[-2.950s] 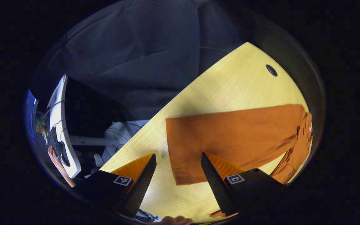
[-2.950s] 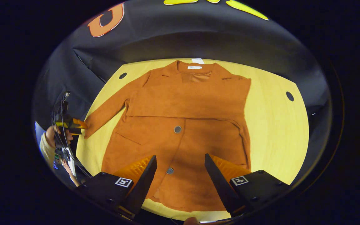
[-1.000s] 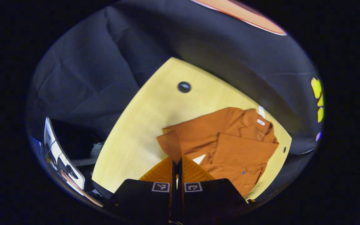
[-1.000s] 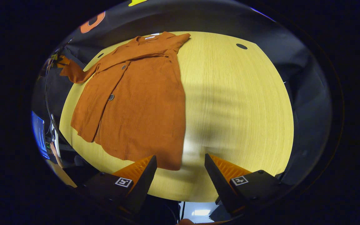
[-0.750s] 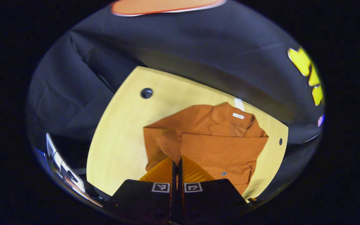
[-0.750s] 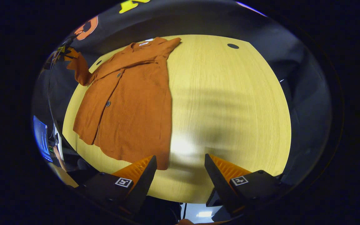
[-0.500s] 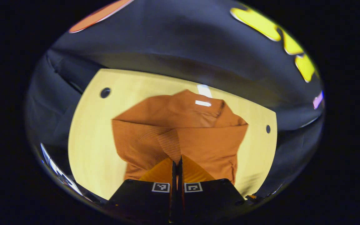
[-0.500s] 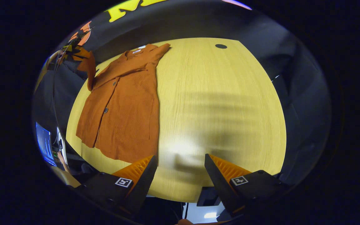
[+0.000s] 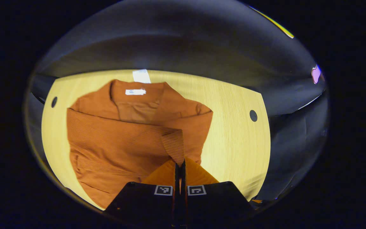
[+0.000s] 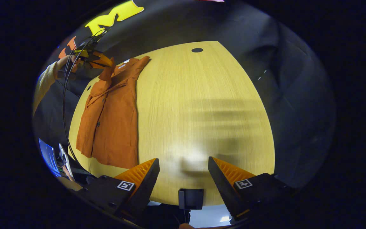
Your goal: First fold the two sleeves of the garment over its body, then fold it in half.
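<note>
An orange coat (image 9: 116, 140) lies flat on the yellow table (image 9: 233, 133), its collar and white label (image 9: 135, 92) at the far side. My left gripper (image 9: 179, 163) is shut on the cuff (image 9: 174, 143) of one sleeve, which is stretched across the coat's chest. In the right gripper view the coat (image 10: 113, 117) lies far to the left, and the left gripper (image 10: 98, 60) hangs above its collar end with the cuff in it, held by a hand in a light sleeve (image 10: 46, 81). My right gripper (image 10: 183, 166) stands open over bare table near the front edge, holding nothing.
Round cable holes (image 9: 253, 115) (image 10: 197, 50) sit near the table's far corners. A white tag (image 9: 141, 75) lies at the far edge behind the collar. A lit screen (image 10: 48, 156) stands off the table's left. A small dark block (image 10: 190, 198) sits below the front edge.
My left gripper, shut on the cuff, has swung the sleeve from beside the coat over its chest. My right gripper has drifted right, away from the coat, and stayed open.
</note>
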Demonstrator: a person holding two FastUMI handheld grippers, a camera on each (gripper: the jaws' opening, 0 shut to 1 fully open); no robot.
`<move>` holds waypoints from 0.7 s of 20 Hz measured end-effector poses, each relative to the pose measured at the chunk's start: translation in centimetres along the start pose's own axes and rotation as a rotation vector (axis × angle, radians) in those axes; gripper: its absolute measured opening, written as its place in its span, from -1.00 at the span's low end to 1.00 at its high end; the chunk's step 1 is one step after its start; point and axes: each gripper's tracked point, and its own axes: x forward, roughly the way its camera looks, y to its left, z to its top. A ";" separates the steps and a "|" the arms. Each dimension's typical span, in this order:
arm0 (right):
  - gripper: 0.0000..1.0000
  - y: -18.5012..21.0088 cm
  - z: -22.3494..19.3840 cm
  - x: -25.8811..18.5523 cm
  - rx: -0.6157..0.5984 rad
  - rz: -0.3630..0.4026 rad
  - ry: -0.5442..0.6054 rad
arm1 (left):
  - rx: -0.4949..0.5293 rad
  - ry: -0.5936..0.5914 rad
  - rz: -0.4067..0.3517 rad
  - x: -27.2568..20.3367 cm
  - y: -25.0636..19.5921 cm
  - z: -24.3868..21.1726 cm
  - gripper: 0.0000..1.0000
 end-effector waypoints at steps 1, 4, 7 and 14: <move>0.97 -0.3 -0.4 -0.2 0.000 -0.006 -0.002 | -0.014 0.011 -0.004 0.5 0.0 -0.3 -0.93; 0.96 -1.3 -1.5 -0.2 0.017 -0.024 0.004 | 0.000 0.003 -0.031 1.7 -0.1 -0.1 -0.89; 0.96 -2.2 -2.6 0.1 0.038 -0.057 0.003 | -0.007 -0.005 -0.112 1.4 -1.7 -0.1 -0.53; 0.89 0.6 -0.8 0.5 -0.010 -0.037 -0.017 | 0.017 -0.042 -0.131 -1.8 0.4 -2.1 0.98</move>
